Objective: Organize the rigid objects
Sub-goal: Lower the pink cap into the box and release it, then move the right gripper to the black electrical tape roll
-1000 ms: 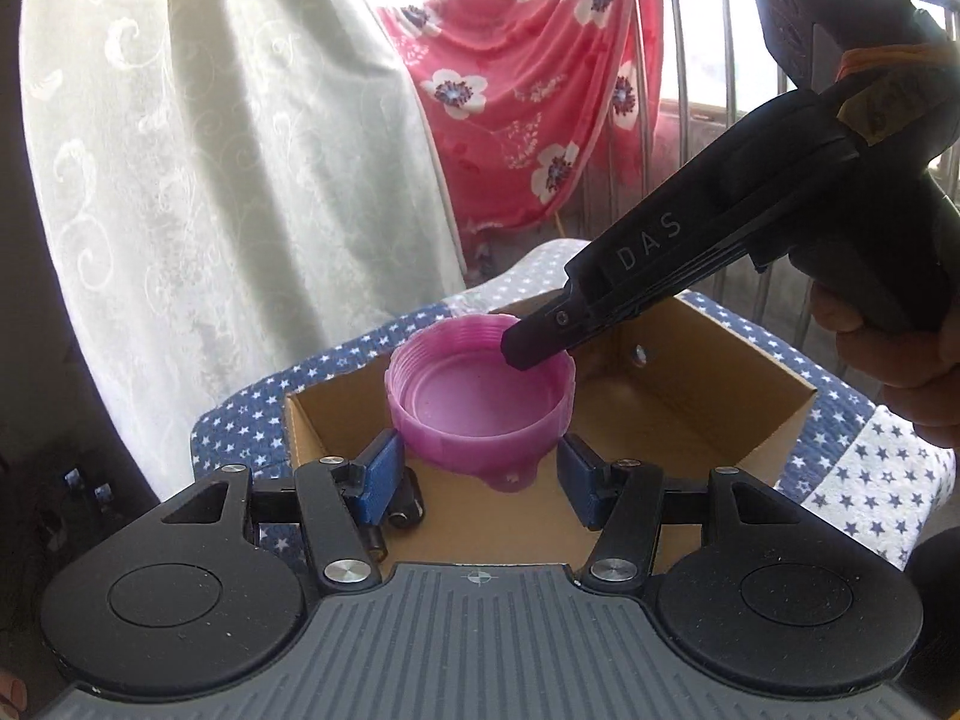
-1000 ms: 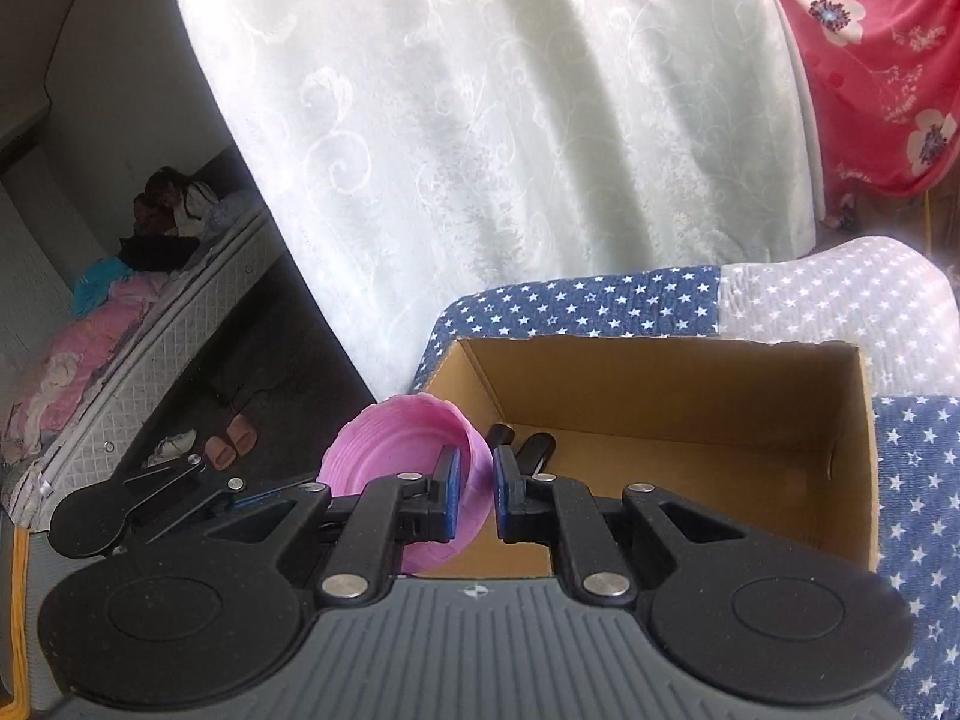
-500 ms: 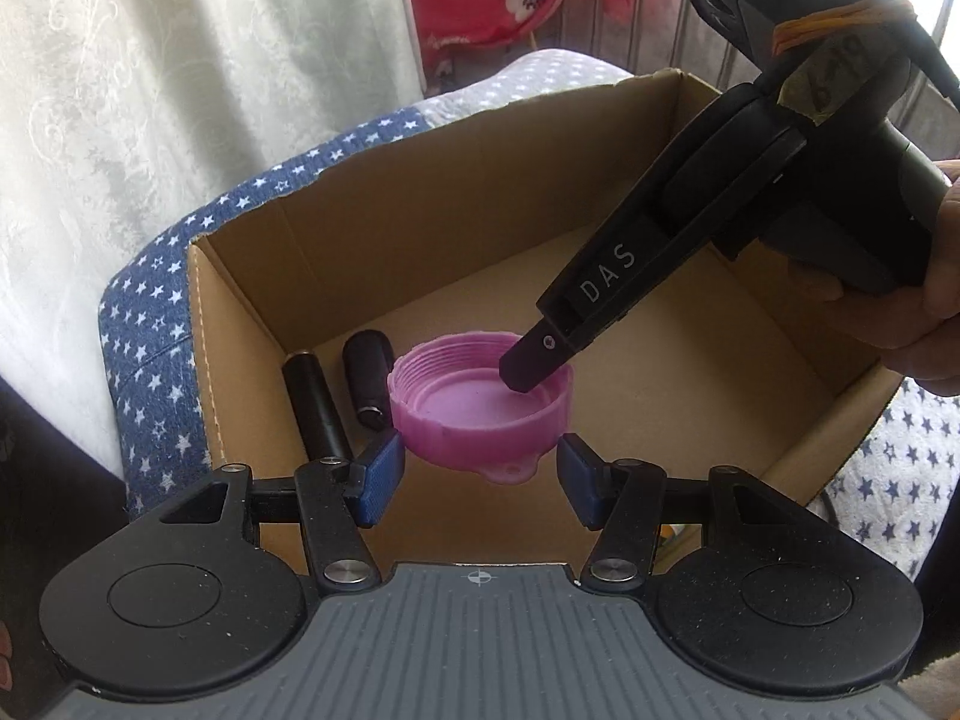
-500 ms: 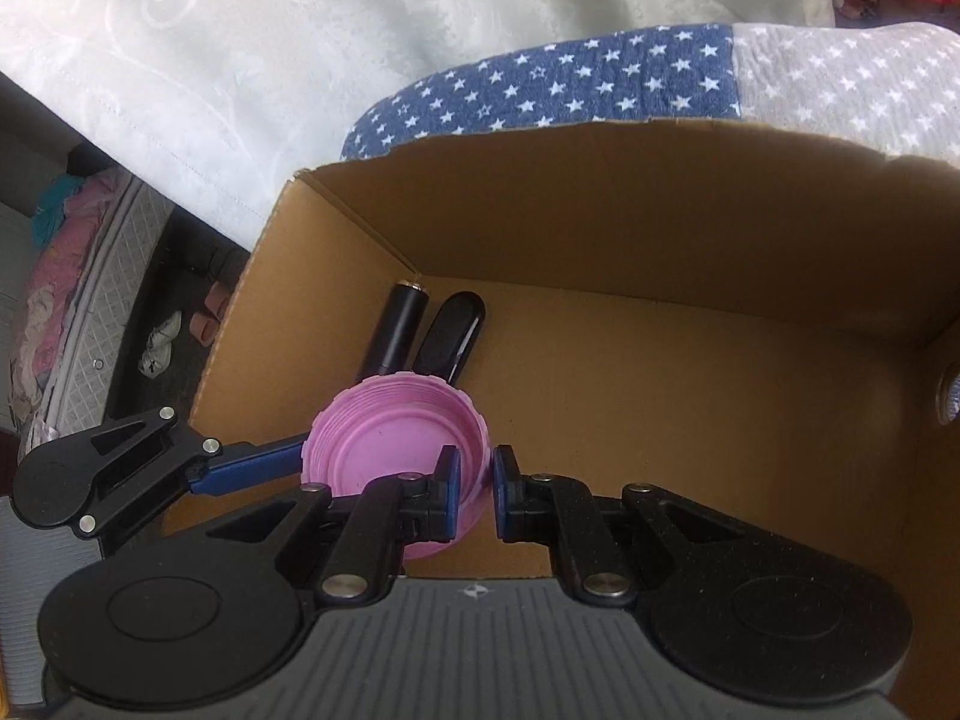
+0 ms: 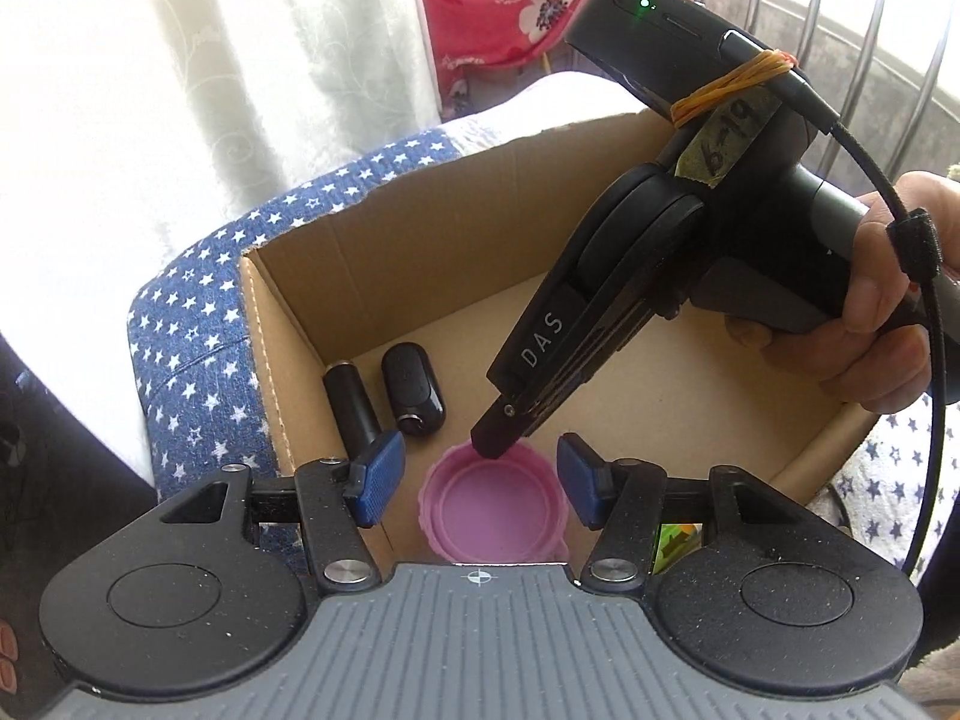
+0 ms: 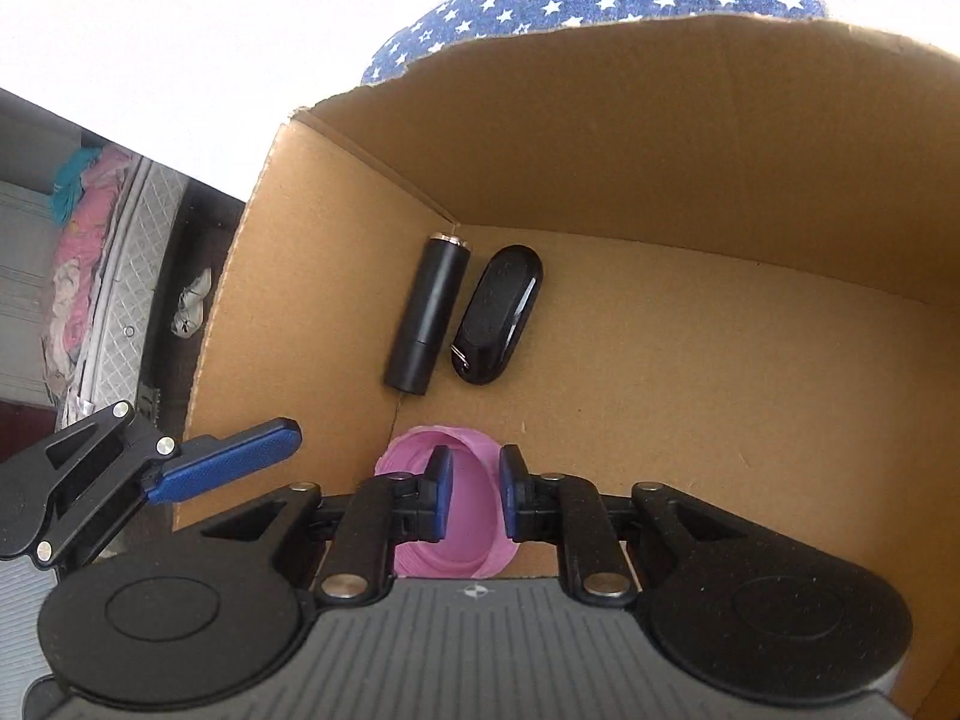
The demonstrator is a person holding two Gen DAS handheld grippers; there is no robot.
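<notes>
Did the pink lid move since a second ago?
Yes. The pink lid went down into the cardboard box. It was up by the box's rim; now it sits on the floor near the black tube.

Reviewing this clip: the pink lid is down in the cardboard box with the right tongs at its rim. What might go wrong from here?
1. The right tongs are opening, but their fingers still straddle the pink lid rim; lifting away too soon may drag or tip it.
2. The lid sits close to the black cylinder and black key fob; a nudge may knock them.
3. The open left tongs flank the lid and may bump the right tongs.
</notes>
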